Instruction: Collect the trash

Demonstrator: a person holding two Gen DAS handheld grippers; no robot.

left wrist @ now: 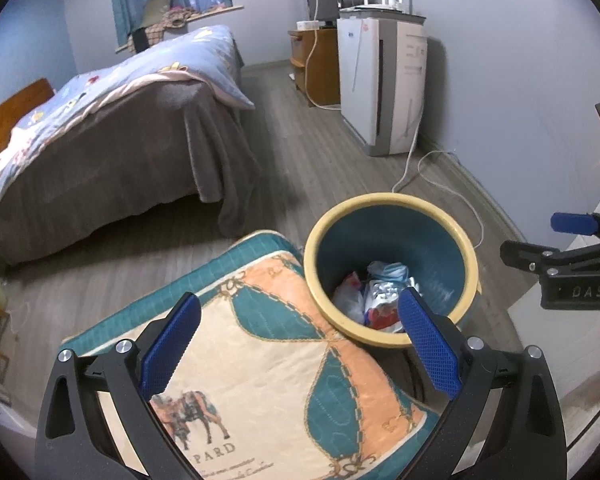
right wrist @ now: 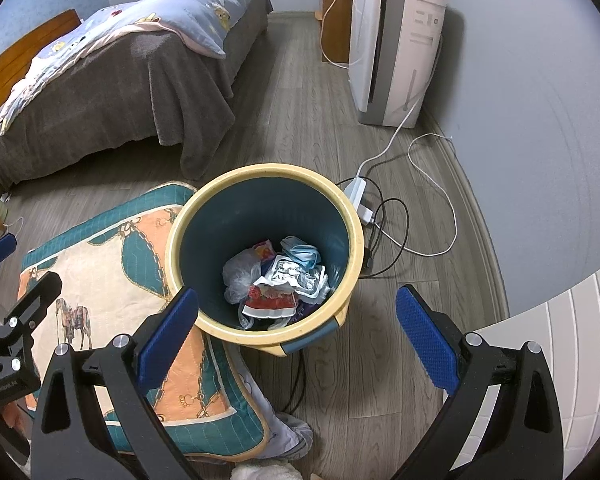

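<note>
Trash (right wrist: 278, 280) inside yellow-rimmed bin (right wrist: 204, 200)

The bin (right wrist: 268, 248) stands on the floor (right wrist: 300, 92) with trash (right wrist: 280, 284) in it. A cushion (right wrist: 112, 264) touches its left side. The bed (right wrist: 112, 72) lies behind, a power strip (right wrist: 358, 196) just right, the purifier (right wrist: 396, 48) farther back right.

One trash bin (right wrist: 352, 216), several crumpled wrappers (right wrist: 284, 280) inside, exact count unclear. One patterned cushion (right wrist: 112, 264), one bed (right wrist: 120, 64), one white air purifier (right wrist: 396, 48), two open grippers.
</note>
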